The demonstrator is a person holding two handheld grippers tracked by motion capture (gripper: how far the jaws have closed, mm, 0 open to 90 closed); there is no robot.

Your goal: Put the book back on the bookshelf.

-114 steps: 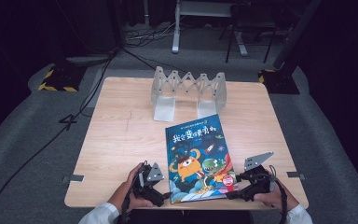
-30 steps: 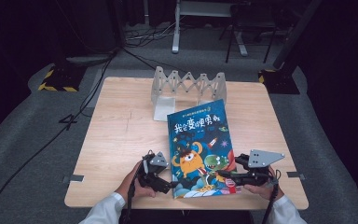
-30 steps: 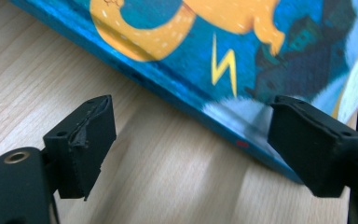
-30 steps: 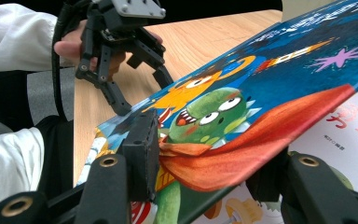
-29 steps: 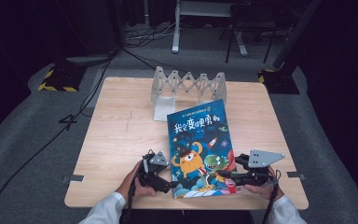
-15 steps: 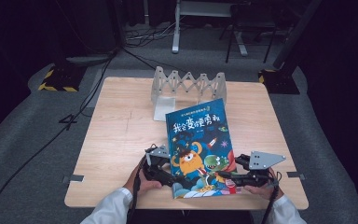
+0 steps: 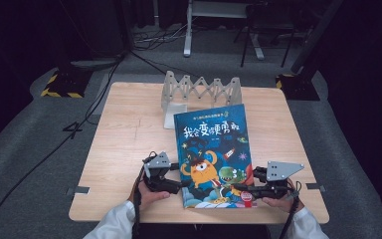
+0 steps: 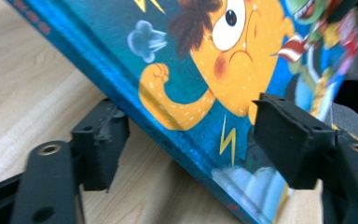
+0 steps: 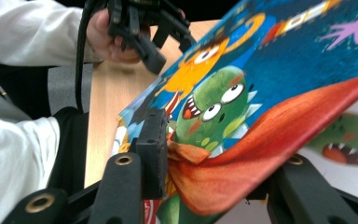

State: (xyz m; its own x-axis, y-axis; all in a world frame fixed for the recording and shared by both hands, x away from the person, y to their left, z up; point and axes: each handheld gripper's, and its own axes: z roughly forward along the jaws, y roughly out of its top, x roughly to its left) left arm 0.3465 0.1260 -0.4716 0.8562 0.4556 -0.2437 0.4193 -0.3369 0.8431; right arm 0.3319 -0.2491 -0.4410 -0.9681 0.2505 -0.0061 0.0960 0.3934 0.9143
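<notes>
Book (image 7: pixel 214 154): one picture book, its blue cover printed with large Chinese characters above an orange monster and a green one, lies near the front of the wooden table (image 7: pixel 124 144), front edge lifted. One folding rack (image 7: pixel 199 92) stands behind it. Left gripper (image 7: pixel 179 185) straddles the book's left edge; the left gripper view shows its jaws, just closing, apart with a gap beside the cover. Right gripper (image 7: pixel 238 189) pinches the raised cover; the right gripper view shows a page beneath with another green monster.
</notes>
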